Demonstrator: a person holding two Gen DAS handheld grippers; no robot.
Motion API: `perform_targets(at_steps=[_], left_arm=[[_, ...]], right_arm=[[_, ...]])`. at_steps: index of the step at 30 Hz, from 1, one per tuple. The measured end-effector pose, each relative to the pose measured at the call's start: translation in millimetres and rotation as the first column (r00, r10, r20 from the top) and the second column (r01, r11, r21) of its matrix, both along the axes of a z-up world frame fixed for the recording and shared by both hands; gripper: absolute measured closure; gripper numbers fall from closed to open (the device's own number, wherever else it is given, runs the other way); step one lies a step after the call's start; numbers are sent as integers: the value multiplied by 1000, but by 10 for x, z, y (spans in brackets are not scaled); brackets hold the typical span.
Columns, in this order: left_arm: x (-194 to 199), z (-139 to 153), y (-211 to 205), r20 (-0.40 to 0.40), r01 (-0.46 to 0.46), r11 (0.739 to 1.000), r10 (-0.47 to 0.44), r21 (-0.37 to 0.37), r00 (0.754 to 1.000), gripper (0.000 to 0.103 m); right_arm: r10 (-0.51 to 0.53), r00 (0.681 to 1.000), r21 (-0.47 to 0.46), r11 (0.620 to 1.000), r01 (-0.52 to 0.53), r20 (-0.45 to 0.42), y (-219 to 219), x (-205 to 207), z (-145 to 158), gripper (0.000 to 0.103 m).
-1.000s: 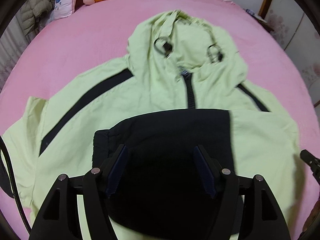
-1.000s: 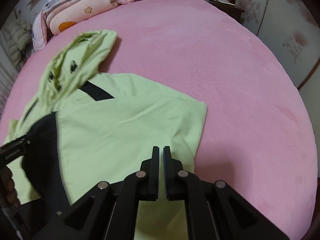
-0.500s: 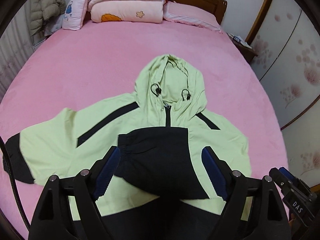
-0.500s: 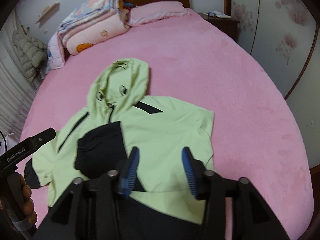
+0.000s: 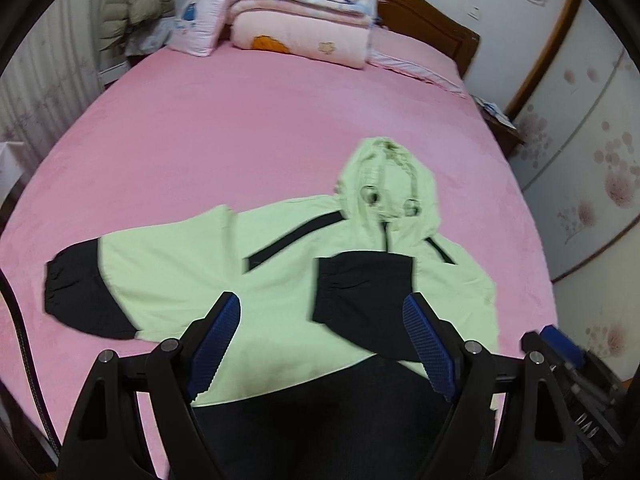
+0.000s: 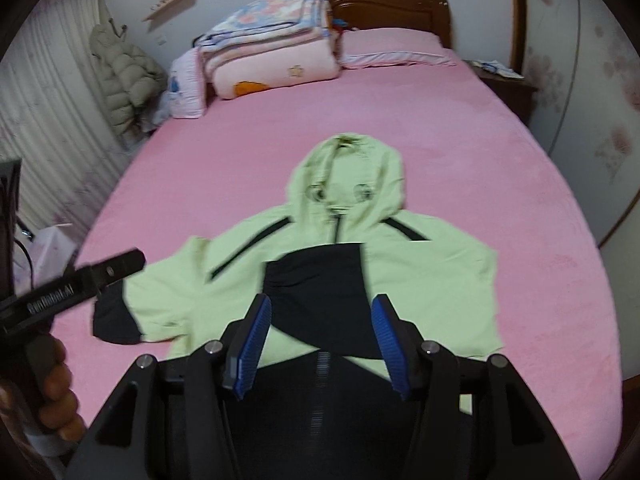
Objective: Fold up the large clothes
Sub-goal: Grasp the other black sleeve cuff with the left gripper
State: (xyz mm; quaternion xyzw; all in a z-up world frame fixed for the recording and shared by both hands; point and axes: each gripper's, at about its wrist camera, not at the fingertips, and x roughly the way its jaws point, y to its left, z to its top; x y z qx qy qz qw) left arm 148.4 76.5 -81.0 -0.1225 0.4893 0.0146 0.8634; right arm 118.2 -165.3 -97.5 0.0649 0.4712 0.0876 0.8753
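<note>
Lying front-up on the pink bed (image 5: 240,128), the light green hooded jacket (image 5: 180,264) has its hood (image 6: 348,176) toward the headboard (image 6: 384,4). 1 sleeve is folded across the chest, its black cuff (image 6: 316,280) near the zipper; the other sleeve stretches out flat with its black cuff (image 5: 76,288) on the sheet. The left gripper (image 5: 320,344) and the right gripper (image 6: 320,344) both hover above the jacket's black hem, fingers spread apart and holding nothing. Folded blankets (image 5: 304,12) sit stacked by the headboard.
</note>
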Motion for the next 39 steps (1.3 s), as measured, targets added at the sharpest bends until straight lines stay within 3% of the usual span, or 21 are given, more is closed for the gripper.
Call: perform_targets(at_steps=[6,13,17,21,23,26,29,31,32,35,37,39], left_arm=[[-305,-153,937,-62,-81,996,79,-25,995,20],[-689,-819,2399,-167,-259,960,239,-110,957,20],[-887,-1439,3167,-225,-399,904,361,-153,905,21],[-988,-2144,3812,-282,-523,826,461,-209,841,33],[-980,-2389,3944,-290,-556,799,490,-227,822,39],[-941,-2713,4154,-294,-601,753,531,-267,795,40],[-915,-2839,4198,-271,-621,731,561,-283,782,40],[-880,-2850,4158,-243,-623,736,574,-264,782,40],[-871,-2850,4139,-237,-623,741,577,-252,782,46],[-828,-2809,4102,-221,-617,759,578,-206,785,96],[-818,-2779,4106,-223,-625,751,586,-212,779,99],[-793,-2655,4047,-202,-620,766,588,-172,783,101]], right_arm=[[27,999,106,994,-29,18,724,-17,74,47],[148,988,103,983,-151,32,1959,73,-160,47],[263,965,94,961,-261,-11,2747,140,-502,47],[333,942,96,940,-328,-48,3336,204,-857,47],[358,931,100,931,-351,-63,3572,235,-1036,47],[385,918,94,922,-377,-94,3844,279,-1283,47],[400,908,100,915,-390,-121,3937,318,-1472,47],[402,905,105,915,-391,-137,3934,337,-1568,47],[400,905,106,916,-388,-144,3921,352,-1600,47],[379,908,123,924,-362,-176,3809,406,-1690,47],[367,911,131,929,-347,-188,3729,432,-1721,47],[351,917,130,934,-331,-187,3624,447,-1707,47]])
